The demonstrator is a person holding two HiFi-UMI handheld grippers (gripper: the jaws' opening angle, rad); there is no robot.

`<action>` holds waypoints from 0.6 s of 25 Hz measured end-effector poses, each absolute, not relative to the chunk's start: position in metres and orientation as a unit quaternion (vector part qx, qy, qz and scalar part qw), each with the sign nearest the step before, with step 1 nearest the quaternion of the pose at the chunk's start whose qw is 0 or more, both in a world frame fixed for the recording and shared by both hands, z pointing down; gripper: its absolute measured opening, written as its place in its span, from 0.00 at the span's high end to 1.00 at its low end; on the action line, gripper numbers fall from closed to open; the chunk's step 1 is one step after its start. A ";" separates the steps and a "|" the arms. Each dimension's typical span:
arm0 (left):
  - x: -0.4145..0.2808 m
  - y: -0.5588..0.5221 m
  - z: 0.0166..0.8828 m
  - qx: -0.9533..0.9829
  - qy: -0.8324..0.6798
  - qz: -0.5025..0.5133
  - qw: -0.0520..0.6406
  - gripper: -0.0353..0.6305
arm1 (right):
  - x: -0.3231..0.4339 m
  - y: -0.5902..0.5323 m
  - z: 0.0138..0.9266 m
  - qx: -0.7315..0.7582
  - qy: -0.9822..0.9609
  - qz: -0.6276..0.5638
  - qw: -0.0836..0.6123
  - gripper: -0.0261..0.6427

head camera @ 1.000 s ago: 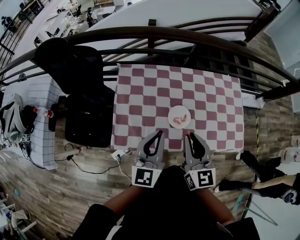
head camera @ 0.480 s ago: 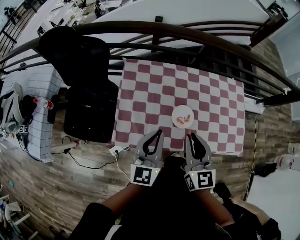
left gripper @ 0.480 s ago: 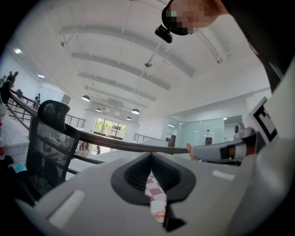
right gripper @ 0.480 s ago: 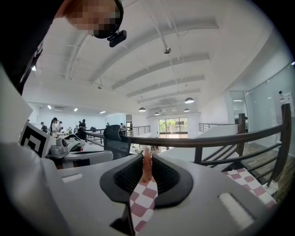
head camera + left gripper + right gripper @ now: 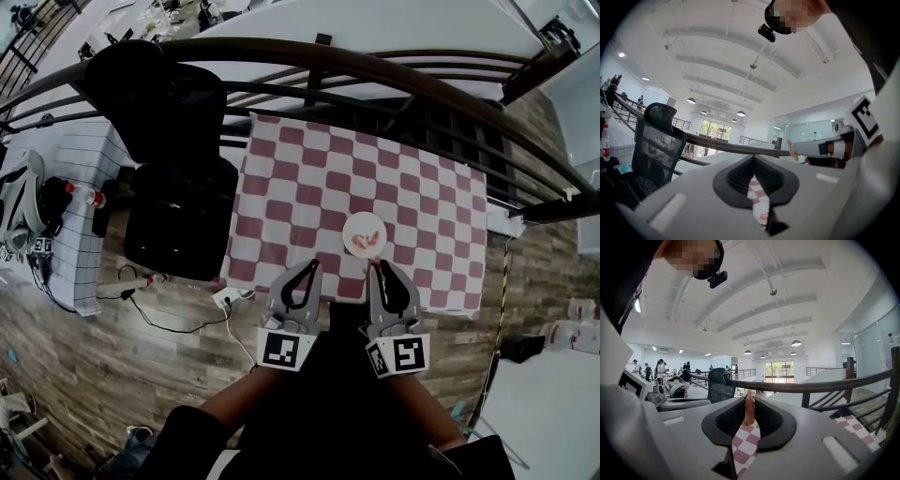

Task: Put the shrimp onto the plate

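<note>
A small white plate (image 5: 353,228) with pink shrimp (image 5: 367,241) on it sits near the front edge of a red-and-white checkered table (image 5: 309,187). Both grippers hang side by side over that front edge, just short of the plate. My right gripper (image 5: 377,267) is shut on one pink shrimp (image 5: 749,409), which sticks out upright past its tips. From the left gripper view that same shrimp (image 5: 791,150) shows at the tip of the right gripper. My left gripper (image 5: 312,265) is shut with nothing in it.
A black office chair (image 5: 173,159) stands left of the table. A dark curved railing (image 5: 375,70) runs behind it. Further left is a grid-patterned table (image 5: 70,216) with a bottle and gear. Cables and a power strip (image 5: 178,314) lie on the wooden floor.
Both grippers keep the same pose, the right one still shut on the shrimp. The head view has swung slightly, and the person on the floor at right has left the view.
</note>
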State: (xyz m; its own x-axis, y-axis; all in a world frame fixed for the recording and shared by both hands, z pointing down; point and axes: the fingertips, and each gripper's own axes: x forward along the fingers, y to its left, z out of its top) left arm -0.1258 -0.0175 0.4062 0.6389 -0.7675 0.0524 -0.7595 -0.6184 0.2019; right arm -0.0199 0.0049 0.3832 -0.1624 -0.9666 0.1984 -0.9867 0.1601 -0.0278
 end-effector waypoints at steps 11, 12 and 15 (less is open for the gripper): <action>-0.089 -0.030 0.407 0.908 -0.408 -0.010 0.092 0.94 | 0.003 -0.010 0.395 0.640 -0.760 0.084 0.069 0.87; -0.083 -0.032 0.408 0.909 -0.406 -0.008 0.092 0.94 | 0.007 -0.012 0.399 0.640 -0.760 0.089 0.072 0.87; -0.066 -0.039 0.410 0.913 -0.399 -0.004 0.087 0.94 | 0.022 -0.018 0.409 0.641 -0.757 0.101 0.076 0.87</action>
State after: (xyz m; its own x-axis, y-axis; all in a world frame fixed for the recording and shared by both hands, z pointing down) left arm -0.0663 -0.0394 0.4101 0.6810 -0.7296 0.0627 -0.7284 -0.6660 0.1611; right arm 0.0219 -0.0178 0.4091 -0.1659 -0.9551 0.2453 -0.9860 0.1571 -0.0552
